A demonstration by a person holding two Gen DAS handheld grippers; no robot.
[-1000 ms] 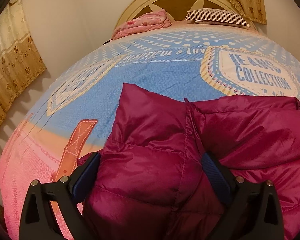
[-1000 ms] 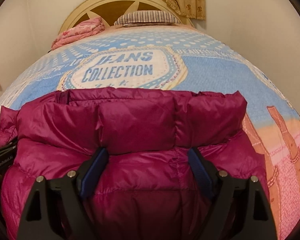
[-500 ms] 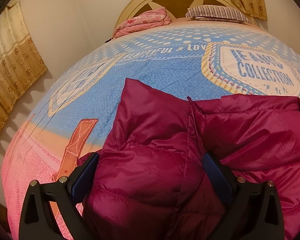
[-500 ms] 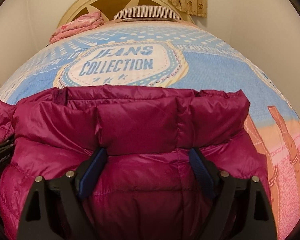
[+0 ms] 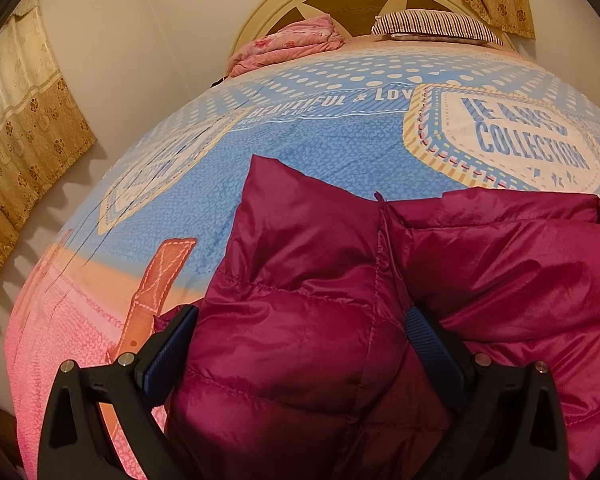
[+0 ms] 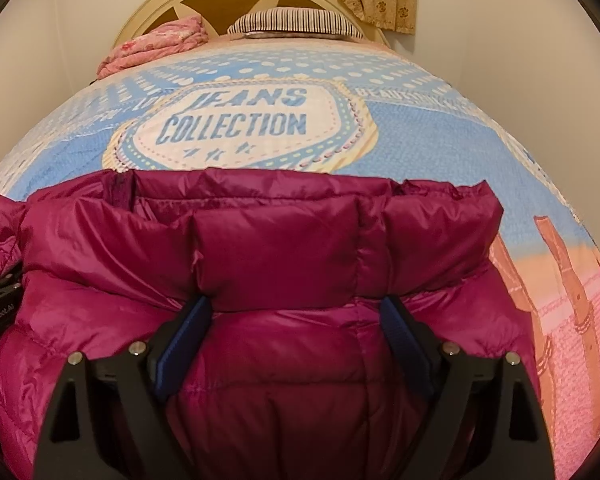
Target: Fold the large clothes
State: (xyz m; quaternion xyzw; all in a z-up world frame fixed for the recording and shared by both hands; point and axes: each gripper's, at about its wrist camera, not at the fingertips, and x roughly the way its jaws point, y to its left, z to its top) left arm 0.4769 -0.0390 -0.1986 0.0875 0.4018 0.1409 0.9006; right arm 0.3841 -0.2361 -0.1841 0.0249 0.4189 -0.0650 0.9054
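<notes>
Left wrist view shows the left gripper at the bottom of the frame, its blue-padded fingers spread wide with a thick bulge of the magenta puffer jacket filling the gap between them. The pads press against the padding on both sides, yet whether they truly pinch it or merely straddle it cannot be told. The jacket lies across the lower half of the frame on the printed bedspread, one corner poking up toward the centre. A folded pink blanket and a striped pillow sit at the top, by the headboard.

In the right wrist view, the right gripper is likewise wide apart around a quilted panel of the jacket; again a firm hold cannot be confirmed.

The garment looks light, soft and puffy, with a glossy shell that would likely slip. Its filling should compress easily and spring back, so folds may not stay flat. Stitched seams or the hem edge seem better places to grip than the middle of a puffed panel.
</notes>
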